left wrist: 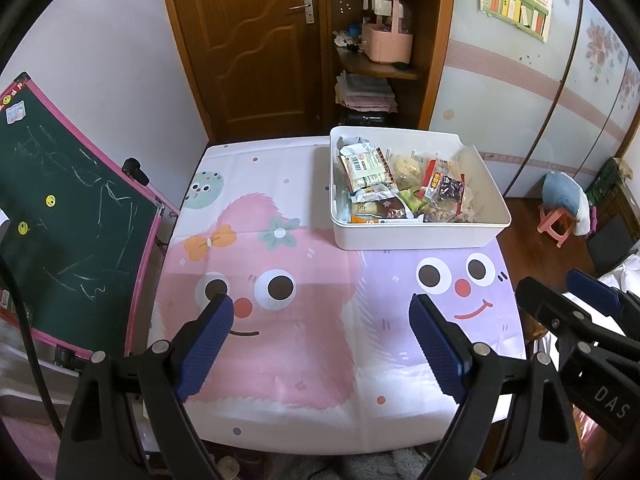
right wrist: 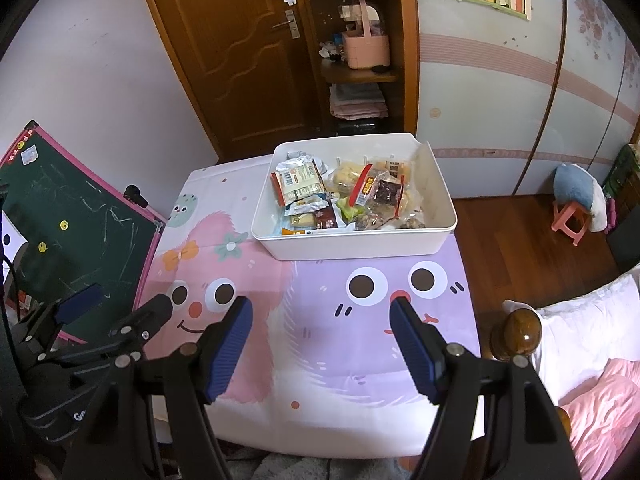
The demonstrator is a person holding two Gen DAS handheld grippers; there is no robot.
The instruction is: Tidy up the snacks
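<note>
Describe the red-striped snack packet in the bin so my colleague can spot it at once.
Find the white bin at the far end of the cartoon tablecloth. In its right half, on top of the pile, lies a clear packet with a red stripe. No neighbour has that broad slanted red band with yellow lettering.

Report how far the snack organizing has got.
Done: the snack packets all lie piled in the white bin; none show on the tablecloth. In hand: nothing; left gripper and right gripper hover open. Left: possibly sorting the jumbled pile.
</note>
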